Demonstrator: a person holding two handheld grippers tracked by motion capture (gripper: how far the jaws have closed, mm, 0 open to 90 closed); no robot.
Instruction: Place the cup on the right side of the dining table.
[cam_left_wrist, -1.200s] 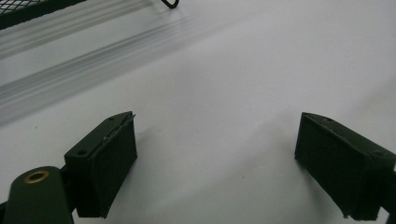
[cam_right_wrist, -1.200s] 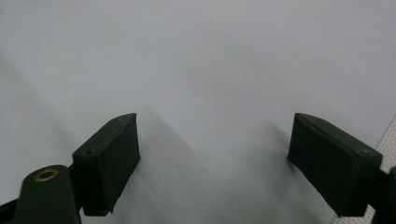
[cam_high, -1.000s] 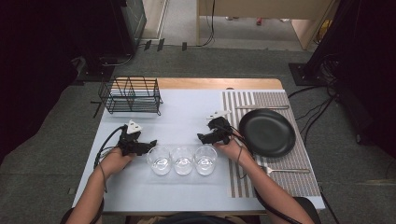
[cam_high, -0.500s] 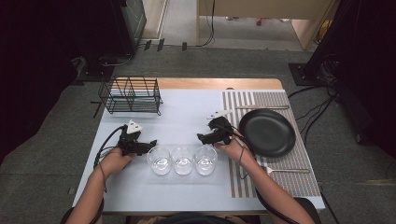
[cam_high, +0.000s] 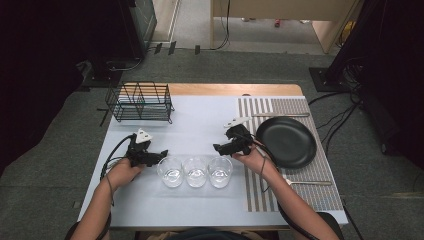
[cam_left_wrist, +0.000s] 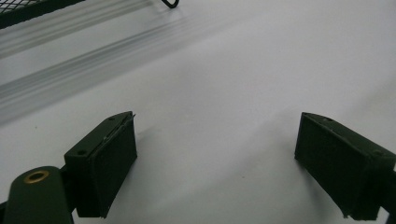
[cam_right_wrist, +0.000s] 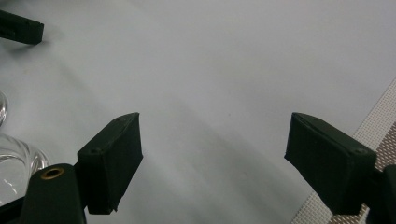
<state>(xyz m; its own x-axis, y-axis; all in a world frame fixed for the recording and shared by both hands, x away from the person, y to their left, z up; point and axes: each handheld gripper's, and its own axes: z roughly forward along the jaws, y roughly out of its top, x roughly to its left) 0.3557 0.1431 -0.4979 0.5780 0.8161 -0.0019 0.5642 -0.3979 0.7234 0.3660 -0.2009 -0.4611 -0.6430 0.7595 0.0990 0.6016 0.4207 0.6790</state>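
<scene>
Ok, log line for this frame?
left gripper: open, empty | right gripper: open, empty | three glasses: in row between them

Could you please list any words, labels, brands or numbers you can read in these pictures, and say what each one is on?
None: no readable text stands on the three glasses, the black plate, the wire rack, the striped mat, the table or either gripper, left or right.

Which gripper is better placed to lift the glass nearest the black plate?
Right. The right gripper is open, just behind the rightmost glass; the left gripper sits by the leftmost glass.
</scene>
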